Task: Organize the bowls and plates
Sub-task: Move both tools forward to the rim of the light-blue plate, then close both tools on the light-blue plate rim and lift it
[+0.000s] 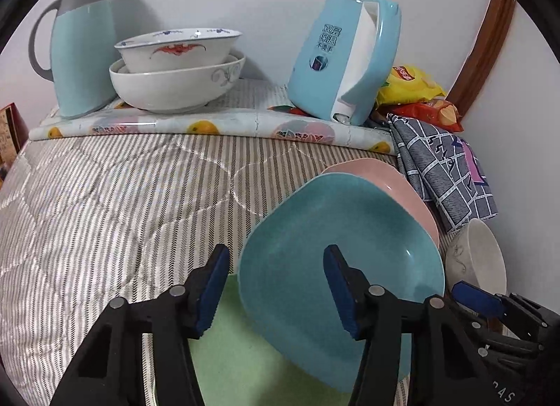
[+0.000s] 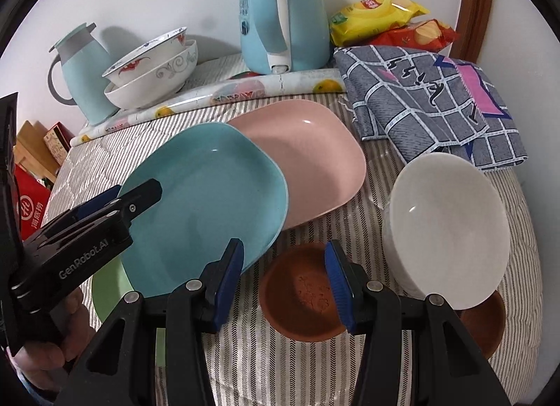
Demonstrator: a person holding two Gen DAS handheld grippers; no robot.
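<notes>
A teal plate (image 1: pixel 350 231) (image 2: pixel 206 196) lies tilted, overlapping a pink plate (image 1: pixel 388 178) (image 2: pixel 311 154) and a green plate (image 1: pixel 238 353) (image 2: pixel 108 283). My left gripper (image 1: pixel 276 287) (image 2: pixel 134 194) straddles the teal plate's near rim. One pad hangs over the plate and the other outside it, with a gap showing. My right gripper (image 2: pixel 285 280) stands open over a small brown bowl (image 2: pixel 301 297), its right finger above the bowl's middle. A white bowl (image 2: pixel 448 227) (image 1: pixel 479 259) leans on a second brown dish (image 2: pixel 486 322).
Two stacked white bowls (image 1: pixel 175 70) (image 2: pixel 150 70), a mint jug (image 1: pixel 84 49) and a blue kettle (image 1: pixel 343 56) stand at the back on a fruit-print mat (image 1: pixel 210 126). A checked cloth (image 2: pixel 430 101) and snack bags (image 2: pixel 378 11) lie back right. A hand (image 2: pixel 45 353) shows lower left.
</notes>
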